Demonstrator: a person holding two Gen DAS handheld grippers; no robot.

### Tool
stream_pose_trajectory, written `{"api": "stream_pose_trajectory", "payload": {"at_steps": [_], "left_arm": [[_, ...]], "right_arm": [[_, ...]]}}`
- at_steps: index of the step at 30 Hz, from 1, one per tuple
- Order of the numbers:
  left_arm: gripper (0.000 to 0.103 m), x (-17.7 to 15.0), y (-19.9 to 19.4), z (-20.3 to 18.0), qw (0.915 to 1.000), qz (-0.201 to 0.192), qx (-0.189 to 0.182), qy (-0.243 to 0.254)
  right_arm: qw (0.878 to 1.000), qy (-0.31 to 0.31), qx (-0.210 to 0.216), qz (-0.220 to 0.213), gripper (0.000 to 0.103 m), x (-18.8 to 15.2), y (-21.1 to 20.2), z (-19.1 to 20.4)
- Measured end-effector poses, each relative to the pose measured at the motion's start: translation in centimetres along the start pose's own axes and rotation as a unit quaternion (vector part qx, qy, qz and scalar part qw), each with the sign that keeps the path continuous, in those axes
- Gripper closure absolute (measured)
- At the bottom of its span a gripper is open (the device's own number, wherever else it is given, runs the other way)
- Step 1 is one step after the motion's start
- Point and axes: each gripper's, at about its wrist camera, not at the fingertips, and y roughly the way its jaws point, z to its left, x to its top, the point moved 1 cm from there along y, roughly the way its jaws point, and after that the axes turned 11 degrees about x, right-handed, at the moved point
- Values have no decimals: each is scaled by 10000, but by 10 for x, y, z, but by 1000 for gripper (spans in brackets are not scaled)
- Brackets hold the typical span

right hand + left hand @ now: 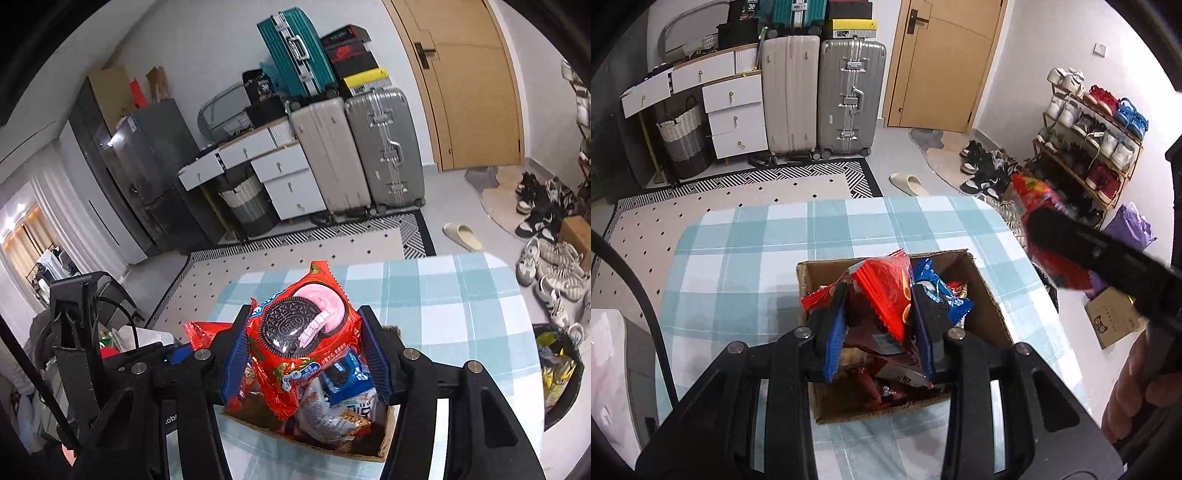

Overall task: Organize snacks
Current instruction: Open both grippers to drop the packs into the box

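Note:
A cardboard box (pixel 984 295) holding several snack packets stands on the checked table. Just above it, my left gripper (pixel 881 295) is shut on a flat red snack packet (pixel 886 284) held edge-on between its blue pads. In the right wrist view, my right gripper (pixel 303 317) is shut on a red Oreo packet (pixel 295 332), held upright over the same box (pixel 386 443). A blue Oreo packet (pixel 345 380) lies in the box below. From the left wrist view, the right gripper (pixel 1045 229) hovers at the table's right edge with its red packet (pixel 1034 195).
The table carries a blue-and-white checked cloth (pixel 775 240). A bin with a bag (pixel 557 365) stands by its right side, and a small paper box (pixel 1112 321) sits on the floor. Suitcases (pixel 827 96), a white drawer unit (pixel 735 110), a shoe rack (pixel 1089 129) and a door (pixel 945 59) line the room.

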Motion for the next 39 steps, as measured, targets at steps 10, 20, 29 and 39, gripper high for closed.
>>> {"api": "stream_pose_trajectory", "payload": {"at_steps": [10,20,29,39], "left_arm": [[73,-2,36,-17,9996,157,-64,210],[73,-4,34,-3,9997,146,92,163],[69,-6,5,11,9995,-6,305,63],[27,-38,-89,35,9970,-639,313,-290]], "right_arm": [[9992,-114,-142,369,47,-15,40,-23],[9978,-15,-196,639,43,-25,57,-35],[9969,-385,-439,520,32,-27,37,-21],[9979,-556,-309,100,16,-34,-45,19]]}}
